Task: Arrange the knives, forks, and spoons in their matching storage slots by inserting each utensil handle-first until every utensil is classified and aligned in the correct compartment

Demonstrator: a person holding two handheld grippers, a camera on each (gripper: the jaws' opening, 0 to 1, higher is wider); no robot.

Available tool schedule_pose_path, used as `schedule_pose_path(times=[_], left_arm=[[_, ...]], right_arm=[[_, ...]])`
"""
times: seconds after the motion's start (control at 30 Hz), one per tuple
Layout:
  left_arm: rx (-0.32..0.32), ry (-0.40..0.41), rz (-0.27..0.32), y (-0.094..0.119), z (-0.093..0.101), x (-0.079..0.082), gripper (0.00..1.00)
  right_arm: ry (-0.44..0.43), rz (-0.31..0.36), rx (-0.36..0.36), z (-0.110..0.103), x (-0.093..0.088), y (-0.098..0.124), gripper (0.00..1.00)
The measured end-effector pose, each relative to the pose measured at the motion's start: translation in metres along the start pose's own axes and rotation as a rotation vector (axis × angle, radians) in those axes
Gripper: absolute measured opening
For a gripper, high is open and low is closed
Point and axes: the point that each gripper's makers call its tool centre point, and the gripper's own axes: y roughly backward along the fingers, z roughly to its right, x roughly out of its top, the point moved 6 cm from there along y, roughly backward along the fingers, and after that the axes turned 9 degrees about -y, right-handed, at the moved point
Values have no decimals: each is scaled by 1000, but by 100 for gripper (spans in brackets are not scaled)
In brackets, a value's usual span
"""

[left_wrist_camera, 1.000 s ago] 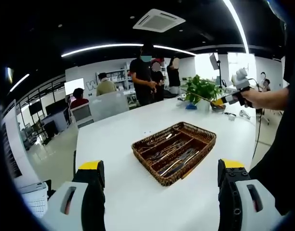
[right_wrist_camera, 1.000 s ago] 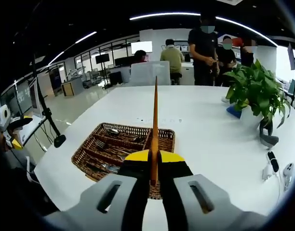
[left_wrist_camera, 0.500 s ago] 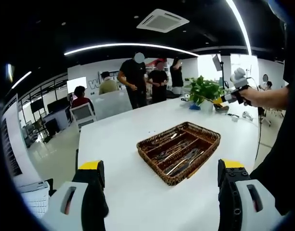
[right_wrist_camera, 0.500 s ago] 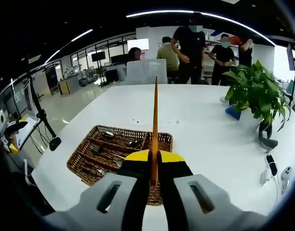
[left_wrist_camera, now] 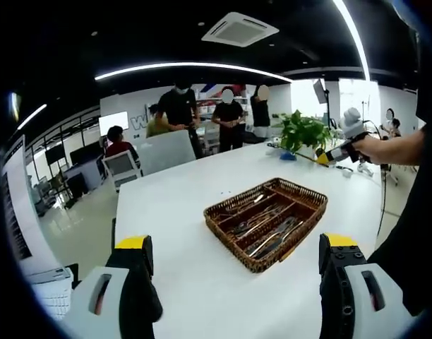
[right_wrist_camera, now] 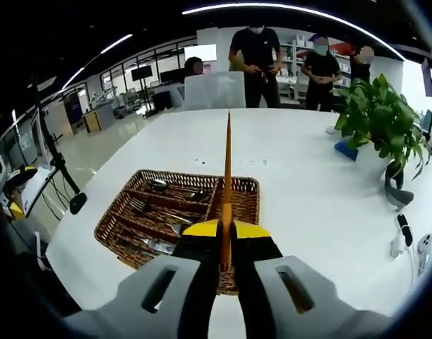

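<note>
On table, one basket (right_wrist_camera: 131,215), one held utensil (right_wrist_camera: 227,176)

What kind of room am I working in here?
Most likely an open-plan office: a long white table with a potted plant, desks with monitors behind, and a ceiling air-conditioning unit under strip lights.

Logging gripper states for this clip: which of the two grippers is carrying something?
The right gripper: its jaws are shut on a long, thin orange-brown utensil above the wicker tray. The left gripper stands open, nothing between its jaws.
</note>
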Motion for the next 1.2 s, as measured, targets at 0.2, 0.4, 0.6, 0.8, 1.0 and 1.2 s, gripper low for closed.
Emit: schedule_pose_path(times=[0.2, 0.4, 0.6, 0.8, 1.0, 1.2], left_arm=[[-4, -6, -15, 1, -2, -2, 100], [-4, -6, -22, 2, -6, -2, 100], [-10, -9, -29, 4, -8, -3, 100], [-2, -10, -34, 8, -14, -7, 100], [-3, -15, -46, 12, -16, -8, 100], [-15, -20, -58, 11, -15, -8, 100]], right_arm=[[-13, -38, -4, -2, -22, -12, 3], [-30, -70, -11, 0, -40, -20, 3], [-33, -109, -16, 0, -55, -29, 3], [-31, -148, -23, -1, -67, -37, 3], [-17, -202, -33, 3, -78, -42, 3], [-10, -238, -49, 5, -82, -53, 3]])
